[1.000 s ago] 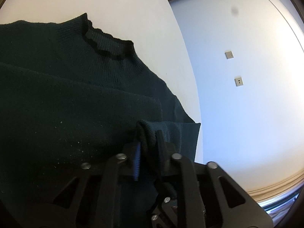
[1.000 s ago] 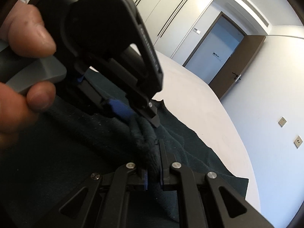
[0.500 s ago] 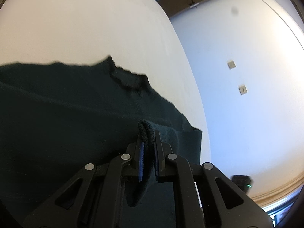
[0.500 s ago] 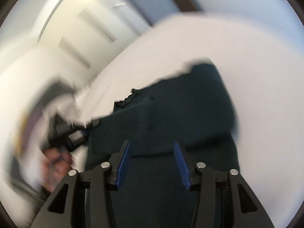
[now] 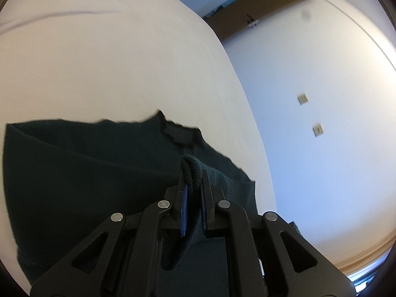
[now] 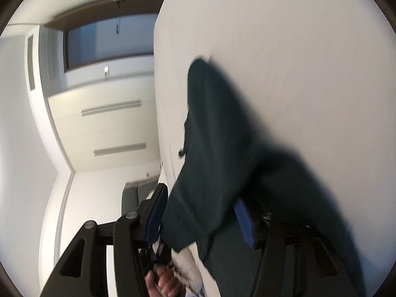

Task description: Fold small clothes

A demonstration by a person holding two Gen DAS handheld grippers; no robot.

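Note:
A dark green knit sweater (image 5: 86, 173) lies spread on the white surface (image 5: 111, 61), its dark collar (image 5: 178, 133) at the far edge. My left gripper (image 5: 194, 190) is shut on a raised fold of the sweater's fabric, which bulges out above the blue pads. The right wrist view is rolled on its side; there the sweater (image 6: 217, 136) runs away from the camera. My right gripper (image 6: 200, 220) has its jaws apart and opening. Fabric lies loosely between them, and the blue pads (image 6: 243, 225) do not press on it.
The white surface's edge (image 5: 247, 104) curves past on the right, with a wall and two socket plates (image 5: 302, 98) beyond. White wardrobe doors (image 6: 111, 123) and a brown door frame (image 6: 99, 7) stand behind. A person's hand (image 6: 160, 282) shows at the bottom of the right wrist view.
The right gripper has let go of the fabric fold, opened, rolled over and swung away from the left gripper. The left gripper, still shut on its fold, has pulled back and risen.

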